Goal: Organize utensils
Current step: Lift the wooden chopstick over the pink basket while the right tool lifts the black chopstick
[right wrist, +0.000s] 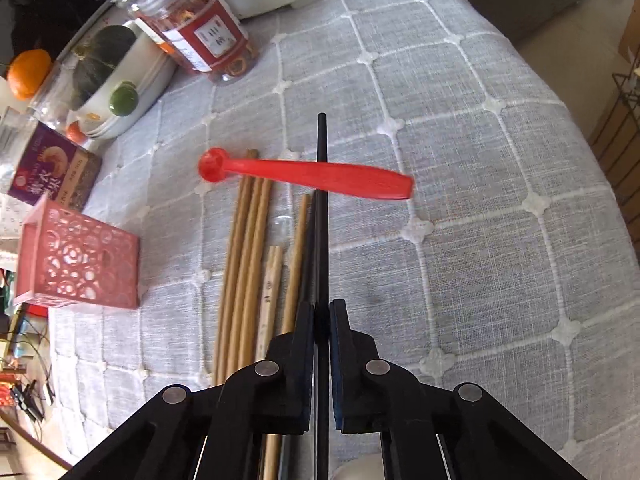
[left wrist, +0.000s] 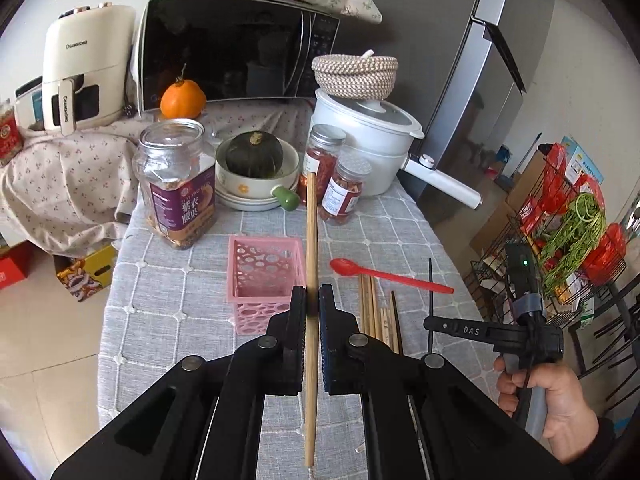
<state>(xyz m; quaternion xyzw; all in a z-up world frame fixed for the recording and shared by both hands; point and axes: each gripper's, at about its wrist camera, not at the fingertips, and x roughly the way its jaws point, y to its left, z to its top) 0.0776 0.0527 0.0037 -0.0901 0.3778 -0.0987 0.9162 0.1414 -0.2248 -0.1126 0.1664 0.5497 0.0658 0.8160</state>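
My left gripper (left wrist: 312, 299) is shut on a light wooden chopstick (left wrist: 311, 240), held above the table just right of the pink perforated basket (left wrist: 262, 280). My right gripper (right wrist: 321, 312) is shut on a black chopstick (right wrist: 321, 200) and holds it over the pile; it also shows in the left wrist view (left wrist: 430, 320) with its black chopstick (left wrist: 430, 280). Several wooden chopsticks (right wrist: 244, 264) and a dark one lie on the grey cloth. A red plastic spoon (right wrist: 304, 174) lies across their far ends. The pink basket (right wrist: 80, 256) stands left of them.
At the table's far end stand a cashew jar (left wrist: 176, 184), a bowl with a green squash (left wrist: 256, 168), two red-label jars (left wrist: 340, 188) and a white pot (left wrist: 372, 136). A wire rack with bags (left wrist: 572, 240) stands right of the table. The table's right edge (right wrist: 580, 140) drops off.
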